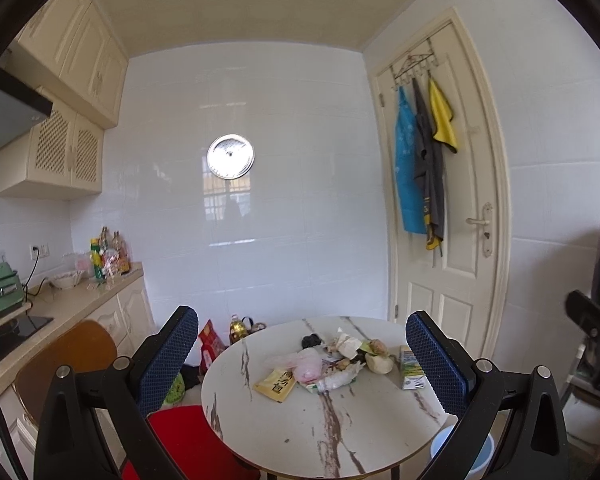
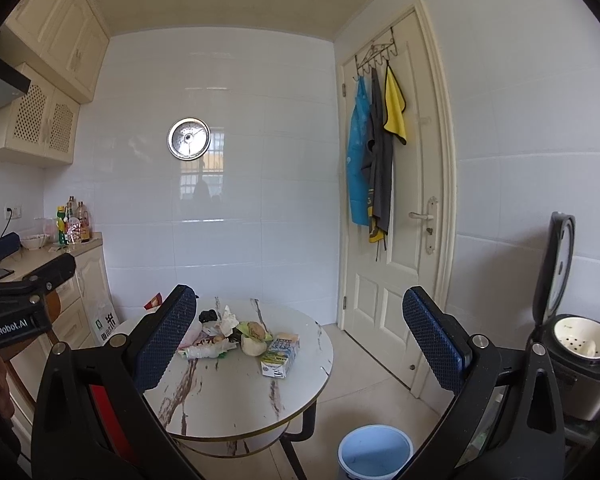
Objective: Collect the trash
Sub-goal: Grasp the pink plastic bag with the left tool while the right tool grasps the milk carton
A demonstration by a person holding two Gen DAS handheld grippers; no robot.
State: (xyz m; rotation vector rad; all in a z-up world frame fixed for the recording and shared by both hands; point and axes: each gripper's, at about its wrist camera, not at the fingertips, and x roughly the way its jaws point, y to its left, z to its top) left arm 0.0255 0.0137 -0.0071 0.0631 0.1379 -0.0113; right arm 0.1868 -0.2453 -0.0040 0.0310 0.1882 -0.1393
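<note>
Right wrist | left gripper (image 2: 4, 276) label "GenRobot.AI" | carton (image 2: 281, 354) print unreadable

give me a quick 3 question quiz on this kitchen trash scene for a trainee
1. True or false: the left gripper and the right gripper are both open and hold nothing.
2. Multiple choice: where is the light blue plastic bucket? A) on the round white marble-pattern table B) on the floor beside the table C) on the beige kitchen counter
3. Fill in: the green and white drink carton lies on the tabletop, at the edge of the trash pile nearest the ____ bucket.

Key: 1 true; 2 B; 3 blue
</note>
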